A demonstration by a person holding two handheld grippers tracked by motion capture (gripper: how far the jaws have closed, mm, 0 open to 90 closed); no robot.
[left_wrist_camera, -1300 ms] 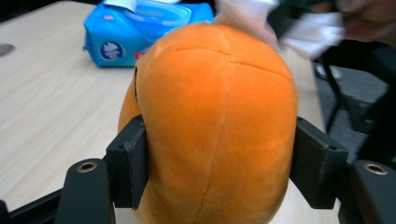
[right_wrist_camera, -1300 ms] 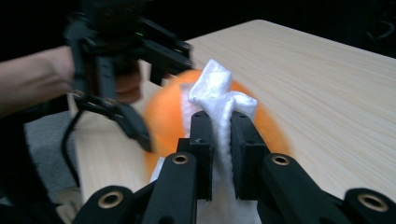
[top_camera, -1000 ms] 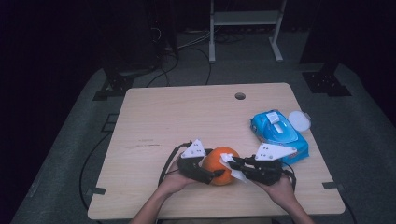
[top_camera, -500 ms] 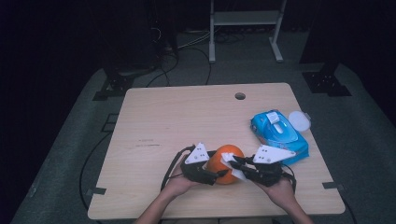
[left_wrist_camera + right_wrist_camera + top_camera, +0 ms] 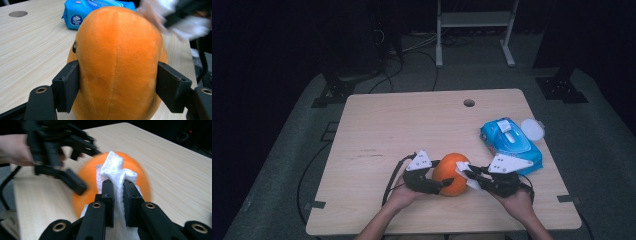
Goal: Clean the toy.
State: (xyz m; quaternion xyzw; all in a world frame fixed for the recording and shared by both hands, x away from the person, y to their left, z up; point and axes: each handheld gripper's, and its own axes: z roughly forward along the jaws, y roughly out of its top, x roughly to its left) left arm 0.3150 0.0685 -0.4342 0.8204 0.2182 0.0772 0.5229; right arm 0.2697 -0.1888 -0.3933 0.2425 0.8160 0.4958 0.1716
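Note:
An orange plush toy [image 5: 451, 171] lies near the table's front edge, between both grippers. My left gripper [image 5: 443, 183] comes from the left. Its jaws have just been closing, and both pads now press into the sides of the orange plush toy [image 5: 117, 57]. My right gripper [image 5: 118, 186] is shut on a crumpled white wipe [image 5: 113, 167], held against the orange plush toy [image 5: 141, 172]. In the high view the white wipe [image 5: 464, 169] touches the toy's right side, in front of the right gripper [image 5: 470, 176].
A blue pack of wipes [image 5: 510, 142] lies at the right of the wooden table [image 5: 387, 125], just behind my right hand. A small white lid [image 5: 532, 129] sits beside the pack. A round cable hole [image 5: 469, 103] is near the far edge.
The left gripper's jaws have closed in on the orange toy, which shifted slightly right. The right gripper stays at the toy with the wipe.

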